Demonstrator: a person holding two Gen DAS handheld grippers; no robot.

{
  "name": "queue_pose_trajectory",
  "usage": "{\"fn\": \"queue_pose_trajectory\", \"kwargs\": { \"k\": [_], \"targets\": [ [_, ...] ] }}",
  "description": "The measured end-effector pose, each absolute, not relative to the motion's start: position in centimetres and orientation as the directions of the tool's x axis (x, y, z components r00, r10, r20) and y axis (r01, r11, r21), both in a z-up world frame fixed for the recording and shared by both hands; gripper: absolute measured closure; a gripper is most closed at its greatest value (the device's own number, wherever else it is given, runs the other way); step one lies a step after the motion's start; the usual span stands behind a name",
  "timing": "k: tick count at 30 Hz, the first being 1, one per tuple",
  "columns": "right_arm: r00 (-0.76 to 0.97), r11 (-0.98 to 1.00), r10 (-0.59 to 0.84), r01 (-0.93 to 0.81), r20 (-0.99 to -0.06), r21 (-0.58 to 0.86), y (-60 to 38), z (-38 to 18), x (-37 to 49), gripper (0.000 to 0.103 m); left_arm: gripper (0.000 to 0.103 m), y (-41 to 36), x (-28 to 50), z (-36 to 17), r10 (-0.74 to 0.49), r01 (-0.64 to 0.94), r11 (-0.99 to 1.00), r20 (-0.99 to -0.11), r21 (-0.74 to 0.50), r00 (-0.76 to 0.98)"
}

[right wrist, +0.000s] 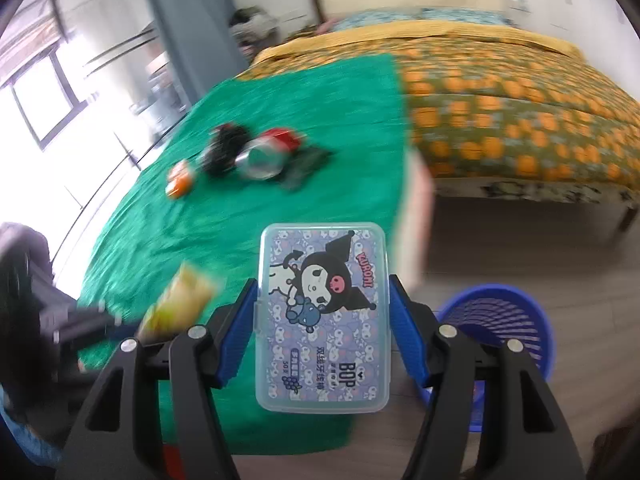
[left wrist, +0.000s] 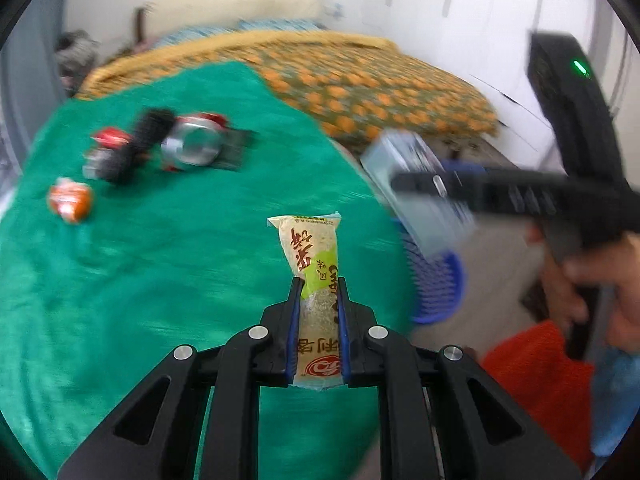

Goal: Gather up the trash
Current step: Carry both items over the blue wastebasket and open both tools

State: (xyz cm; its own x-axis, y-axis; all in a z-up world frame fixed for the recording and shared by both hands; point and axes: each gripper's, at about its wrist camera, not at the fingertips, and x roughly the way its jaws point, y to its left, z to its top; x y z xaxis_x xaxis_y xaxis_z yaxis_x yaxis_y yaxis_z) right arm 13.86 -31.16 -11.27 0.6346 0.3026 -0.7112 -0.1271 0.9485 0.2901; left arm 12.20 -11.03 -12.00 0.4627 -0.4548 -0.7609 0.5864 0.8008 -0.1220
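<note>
Trash (left wrist: 192,146) — beside blue basket (right wrist: 508,320)

Plenty of bare green cloth (right wrist: 248,240) on the near half, easy to pass over. Far left blocked by a tight clump: silver can (left wrist: 192,148), black thing (left wrist: 136,144), orange packet (left wrist: 70,202) just beside. Off the cloth's right edge sits a blue basket (right wrist: 500,320) on the floor, mouth open upward. Bed with orange quilt (right wrist: 520,120) walling off the back. Wood floor right of the basket clear.
</note>
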Motion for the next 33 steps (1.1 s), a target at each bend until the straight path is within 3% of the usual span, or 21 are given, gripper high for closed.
{"fn": "queue_pose_trajectory", "kwargs": {
  "k": [13,21,23,24,25,30,33],
  "targets": [
    [0.601,0.974,0.045,0.151,-0.798,0.168,-46.6,-17.8,14.6,0.041,0.088,-26.8,13.5,-16.8,-0.526,0.672,0.703,-0.806,-0.234,0.270],
    [0.560,0.930,0.079,0.257,-0.825,0.263,-52.8,-22.6,15.4,0.041,0.087,-34.4,16.5,-23.1,-0.491,0.650,0.719,-0.842,-0.247,0.224],
    [0.552,0.923,0.094,0.263,-0.828,0.281,-53.5,-23.5,15.7,0.034,0.069,-35.6,17.3,-24.5,-0.483,0.644,0.727,-0.845,-0.239,0.232],
    [0.549,0.917,0.099,0.273,-0.830,0.290,-53.9,-24.0,15.9,0.028,0.049,-36.1,17.7,-25.2,-0.477,0.636,0.733,-0.848,-0.240,0.231],
    [0.552,0.909,0.103,0.287,-0.827,0.304,-54.5,-24.5,15.8,0.026,0.043,-36.1,17.9,-25.4,-0.476,0.630,0.738,-0.848,-0.241,0.234],
    [0.577,0.874,0.097,0.341,-0.811,0.347,-56.2,-23.8,15.0,0.025,0.033,-35.9,17.5,-23.7,-0.497,0.629,0.737,-0.830,-0.249,0.254],
    [0.612,0.875,0.063,0.347,-0.788,0.339,-55.9,-22.0,14.4,0.018,0.023,-34.6,15.5,-20.6,-0.532,0.657,0.714,-0.799,-0.244,0.282]
  ]
}}
